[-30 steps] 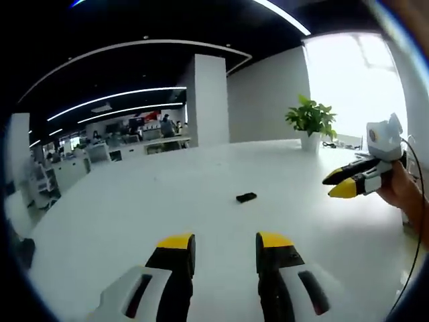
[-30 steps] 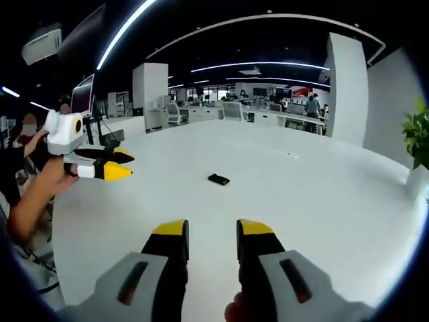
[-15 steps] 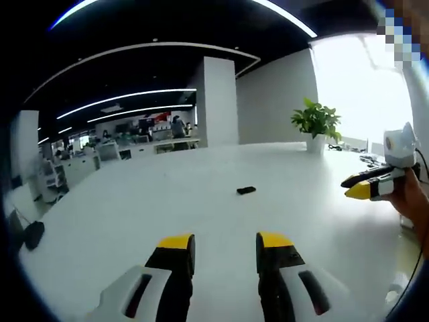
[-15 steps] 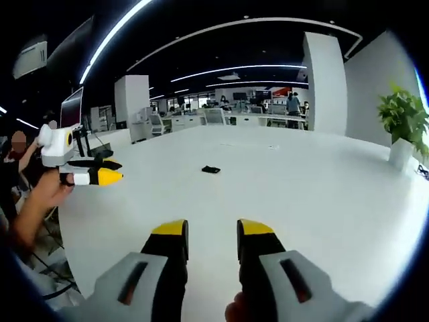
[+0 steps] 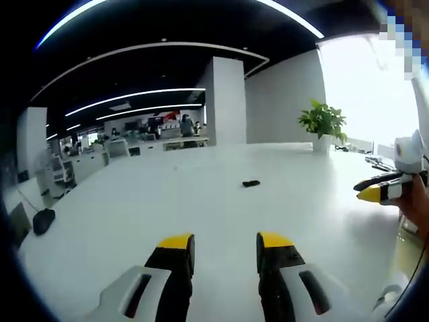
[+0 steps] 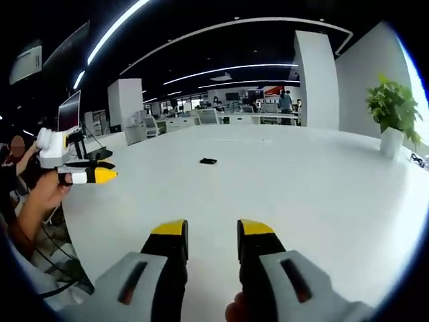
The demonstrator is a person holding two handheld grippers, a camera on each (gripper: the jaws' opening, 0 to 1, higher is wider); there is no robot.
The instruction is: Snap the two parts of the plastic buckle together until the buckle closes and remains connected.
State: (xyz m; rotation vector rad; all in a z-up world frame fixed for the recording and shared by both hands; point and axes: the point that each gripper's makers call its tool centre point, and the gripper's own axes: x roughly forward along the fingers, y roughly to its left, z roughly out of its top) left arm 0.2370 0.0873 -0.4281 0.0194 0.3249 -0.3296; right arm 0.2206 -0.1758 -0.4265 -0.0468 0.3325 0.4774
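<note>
The buckle point(image 5: 251, 183) lies alone out on the white table point(image 5: 134, 221), well away from the near edge where both grippers are held, and reads as one small dark piece; whether its two parts are apart or already joined is too small to tell. In the right gripper view the same buckle point(image 6: 208, 161) sits toward the middle of the table point(image 6: 322, 194), far ahead of the jaws. The left gripper point(image 5: 224, 243) has its yellow-tipped jaws parted with nothing between them, and the right gripper point(image 6: 212, 229) is likewise released and empty, with bare table showing through the gap. Each gripper also appears side-on in the other's view, carried in a hand off the table edge: the right one point(image 5: 370, 194) at the side where a potted plant point(image 5: 323, 122) stands at the far edge, the left one point(image 6: 104, 175) at the opposite side. The step in hand looks like the approach. To do it well, bring both grippers in from opposite sides of the buckle, low over the table, so that each can take one half by its body and leave the mating ends free; keep the halves in line before pressing, and keep the buckle in front of both cameras throughout.
</note>
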